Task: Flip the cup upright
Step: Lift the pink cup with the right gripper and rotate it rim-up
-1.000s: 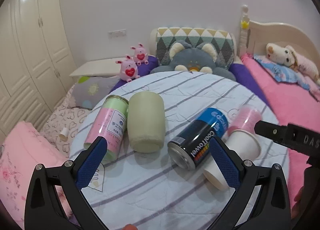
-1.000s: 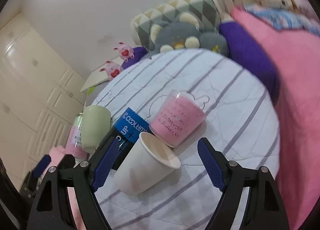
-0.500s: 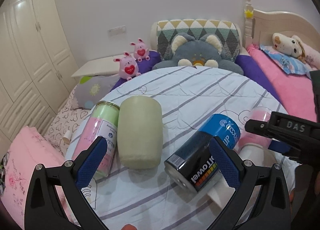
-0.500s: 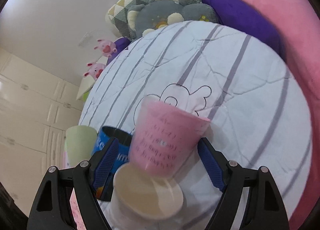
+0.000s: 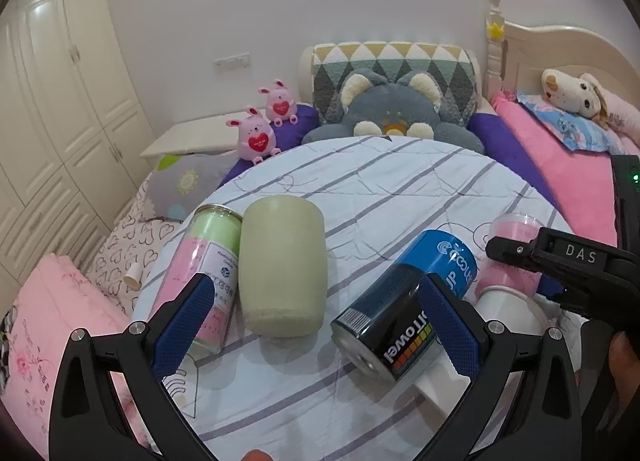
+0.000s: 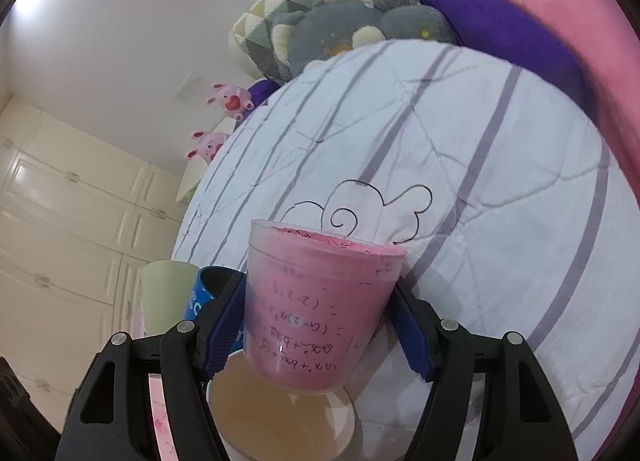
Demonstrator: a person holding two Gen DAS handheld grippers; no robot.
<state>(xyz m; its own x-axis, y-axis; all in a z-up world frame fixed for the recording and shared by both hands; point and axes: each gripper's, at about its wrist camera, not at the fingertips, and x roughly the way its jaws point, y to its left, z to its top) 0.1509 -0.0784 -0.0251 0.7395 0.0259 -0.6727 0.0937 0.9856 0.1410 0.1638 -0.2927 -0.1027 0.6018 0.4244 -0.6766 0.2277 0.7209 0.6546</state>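
while right gripper (image 6: pixel 320 325) jaws clamp pink cup (image 6: pixel 316 301) | left gripper (image 5: pixel 320 325) jaws spread, idle | risk: cup slips or knocks white cup (image 6: pixel 280 417) just near of it

Translucent frosted plastic pink cup (image 6: pixel 320 309); quilted cloth table cover (image 6: pixel 500 189).

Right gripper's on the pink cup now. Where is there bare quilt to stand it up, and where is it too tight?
Bare striped quilt lies beyond the pink cup, around the cloud doodle and on toward the grey plush. It is crowded on the near left: white paper cup, blue can, green cup and pink-green can lie side by side.
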